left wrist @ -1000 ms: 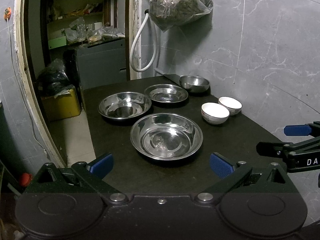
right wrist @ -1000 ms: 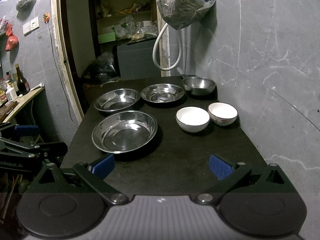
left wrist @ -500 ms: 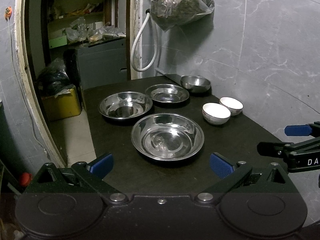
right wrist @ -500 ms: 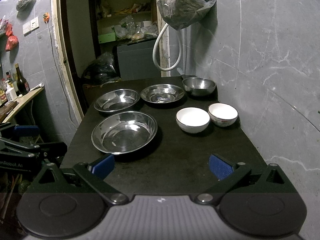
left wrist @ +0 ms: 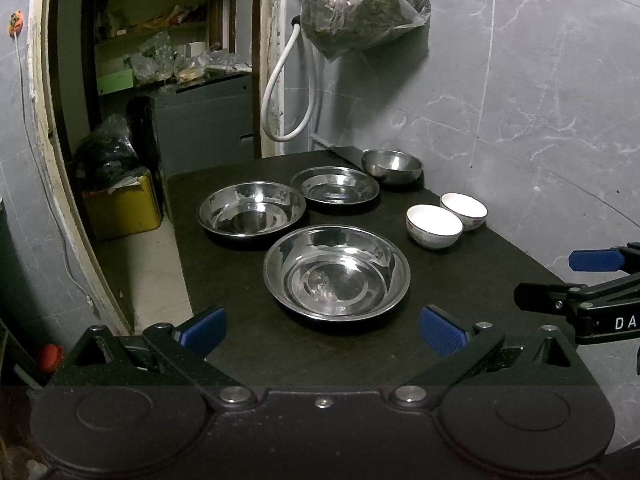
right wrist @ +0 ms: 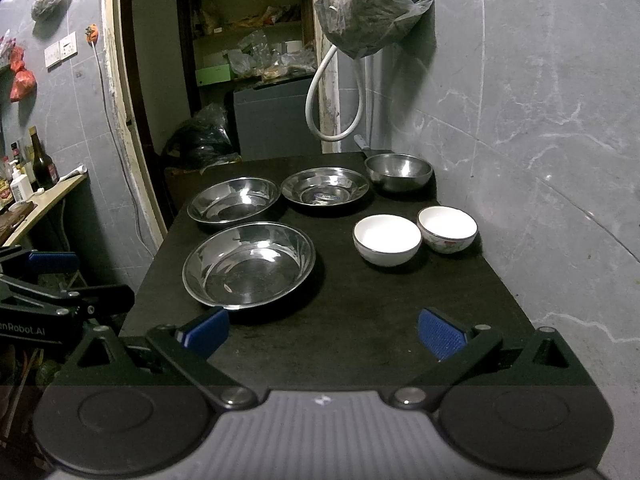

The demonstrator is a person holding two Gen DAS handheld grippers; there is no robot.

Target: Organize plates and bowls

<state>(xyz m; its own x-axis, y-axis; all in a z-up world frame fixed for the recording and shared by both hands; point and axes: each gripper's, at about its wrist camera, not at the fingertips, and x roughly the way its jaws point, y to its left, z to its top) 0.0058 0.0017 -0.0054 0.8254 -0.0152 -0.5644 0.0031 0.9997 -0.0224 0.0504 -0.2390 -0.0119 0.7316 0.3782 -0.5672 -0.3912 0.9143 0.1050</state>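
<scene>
Three shallow steel plates lie on the black table (left wrist: 500,272): a near one (left wrist: 337,273) (right wrist: 249,263), a far-left one (left wrist: 252,210) (right wrist: 233,199) and a far-middle one (left wrist: 335,189) (right wrist: 325,189). A steel bowl (left wrist: 393,164) (right wrist: 399,171) stands at the back right. Two white ceramic bowls (left wrist: 434,225) (left wrist: 464,210) sit side by side at the right, also in the right wrist view (right wrist: 387,238) (right wrist: 447,227). My left gripper (left wrist: 322,326) hovers open at the table's near edge before the near plate. My right gripper (right wrist: 322,328) hangs open and empty over the near right part.
A grey marble wall (left wrist: 540,100) bounds the table on the right. A plastic bag (left wrist: 360,4) and a white hose (left wrist: 280,92) hang at the back. A doorway (left wrist: 120,120) with shelves, a grey cabinet and a yellow box lies left. Bottles (right wrist: 40,160) stand on a left counter.
The left wrist view has drifted slightly, so the dishes sit a little further right in it. The right wrist view and both grippers' opening are the same.
</scene>
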